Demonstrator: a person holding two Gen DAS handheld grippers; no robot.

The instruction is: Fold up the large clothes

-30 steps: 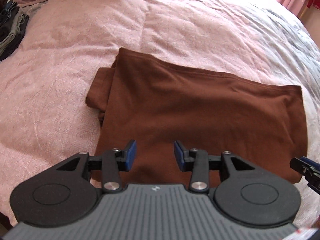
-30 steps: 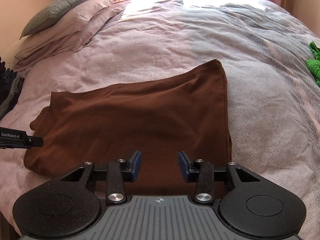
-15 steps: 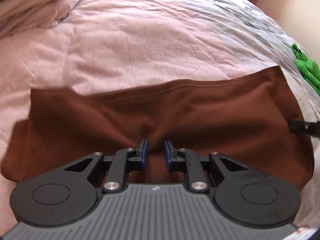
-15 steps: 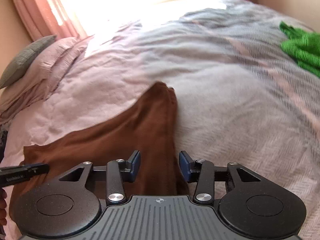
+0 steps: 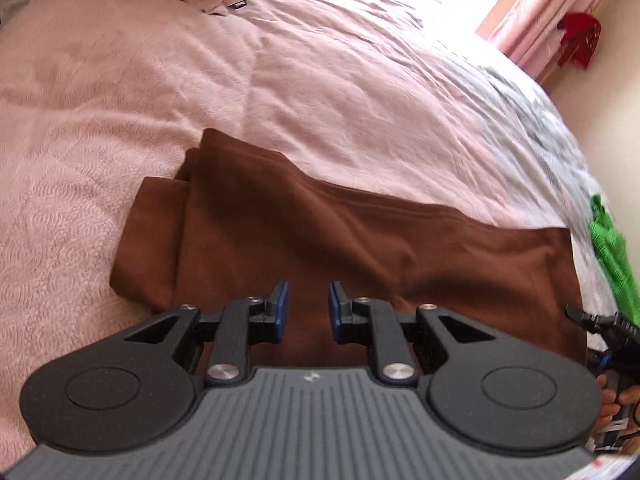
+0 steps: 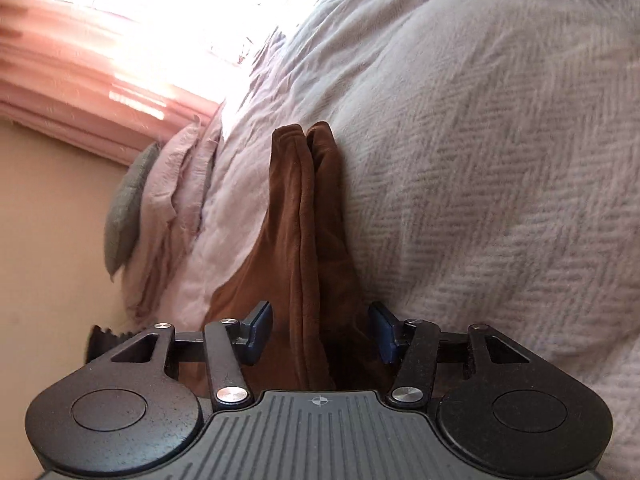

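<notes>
Right tongs (image 6: 320,330) rolled sideways, opening around brown garment (image 6: 308,240) edge

**Readable text and marks**

No words, brand names or numbers can be read in either view. Small pale emblem on the ribbed grey body of the left gripper (image 5: 307,312), at 6 o'clock from its fingertips; shape not legible. Small crosshair mark on the grey body of the right gripper (image 6: 320,332), likewise at 6 o'clock. Dark tag on the pink pillowcase (image 5: 239,5): unreadable.
</notes>
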